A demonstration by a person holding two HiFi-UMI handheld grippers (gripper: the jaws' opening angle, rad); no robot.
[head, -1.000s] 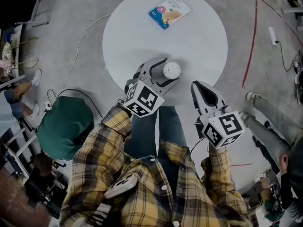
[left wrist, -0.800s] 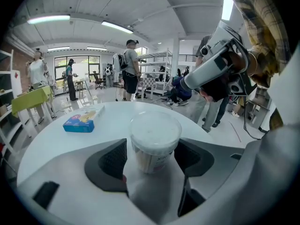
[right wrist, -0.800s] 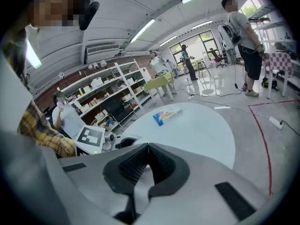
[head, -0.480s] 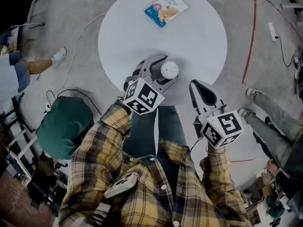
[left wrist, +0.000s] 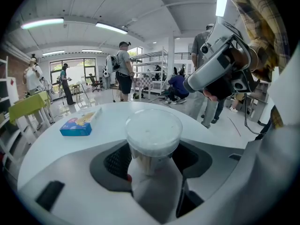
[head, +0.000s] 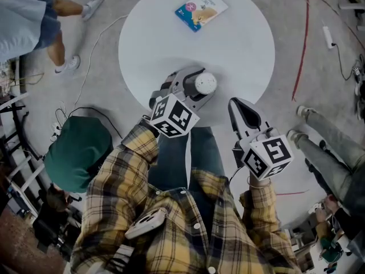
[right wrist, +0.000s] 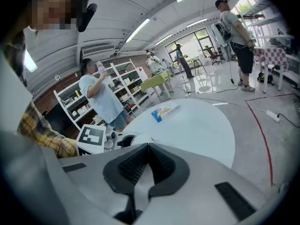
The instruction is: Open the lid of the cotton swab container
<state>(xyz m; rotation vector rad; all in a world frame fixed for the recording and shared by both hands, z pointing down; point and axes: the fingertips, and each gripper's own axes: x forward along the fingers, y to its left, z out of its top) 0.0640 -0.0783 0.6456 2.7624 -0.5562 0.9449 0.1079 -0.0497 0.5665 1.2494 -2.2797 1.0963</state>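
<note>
The cotton swab container (head: 206, 84), a clear round tub with a white lid (left wrist: 153, 131), stands upright near the front edge of the round white table (head: 239, 44). My left gripper (head: 198, 89) reaches around it. Its jaws have just been closing, and in the left gripper view the black pads (left wrist: 118, 161) meet the tub's sides below the lid. My right gripper (head: 242, 109) hovers to the right of the tub, off the table's front edge, with its jaws shut and nothing between them (right wrist: 147, 149). The lid sits on the tub.
A blue flat box (head: 201, 9) lies at the table's far side. A green round seat (head: 77, 153) stands left of my legs. One person's legs (head: 51, 16) are at the upper left, another's (head: 325, 153) at the right. Red floor tape (head: 302, 56) runs right of the table.
The person at the left has walked up toward the top of the head view. Both grippers and the tub stay about where they were.
</note>
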